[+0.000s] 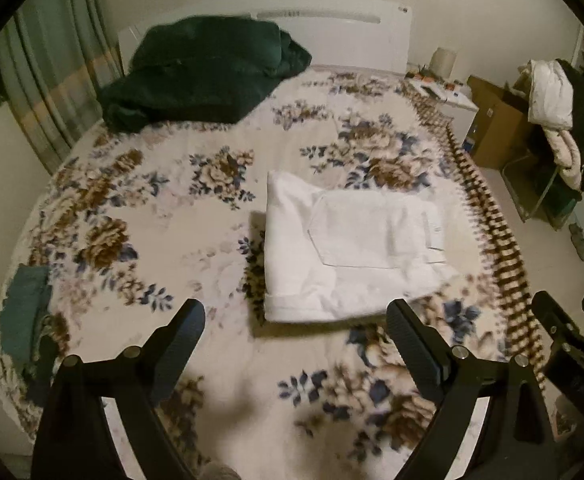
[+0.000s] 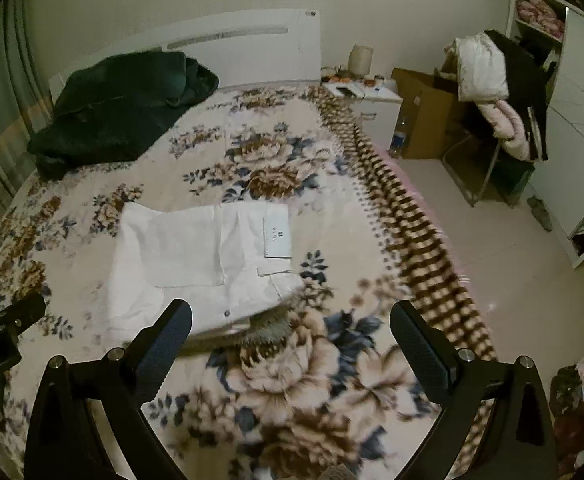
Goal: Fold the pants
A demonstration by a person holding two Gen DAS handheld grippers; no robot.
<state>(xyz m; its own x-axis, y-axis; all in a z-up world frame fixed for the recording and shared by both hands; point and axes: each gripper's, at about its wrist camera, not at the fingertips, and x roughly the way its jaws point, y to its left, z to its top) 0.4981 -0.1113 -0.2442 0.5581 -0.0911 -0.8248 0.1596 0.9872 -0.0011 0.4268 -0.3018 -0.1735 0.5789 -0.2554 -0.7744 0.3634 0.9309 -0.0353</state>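
- Bedroom setting: a bed [image 1: 140, 208] under a flowered blanket fills both views, its headboard against the far wall and a dark green cover [image 1: 204, 76] heaped at the pillow end, well clear of the work.
- White pants [image 1: 344, 248] lie on the blanket near the bed's right-hand side, in a compact flat rectangle with a back pocket and waistband label facing up; the fold looks finished, judging by the squared edges.
- Left gripper [image 1: 296, 340] hangs above the near edge of the bundle, its jaws spread wide with nothing between them.
- Right gripper [image 2: 292, 340] is likewise above the blanket, jaws wide apart and empty; neither touches the cloth, which fits a release after the last fold.
- Beside the bed, an open cardboard box [image 2: 424, 120] stands on the floor; its contents cannot be made out.
- Wall shelves [image 2: 540, 12] hold pink folded bedding.
- Near them, a chair [image 2: 492, 128] carries piled clothes.
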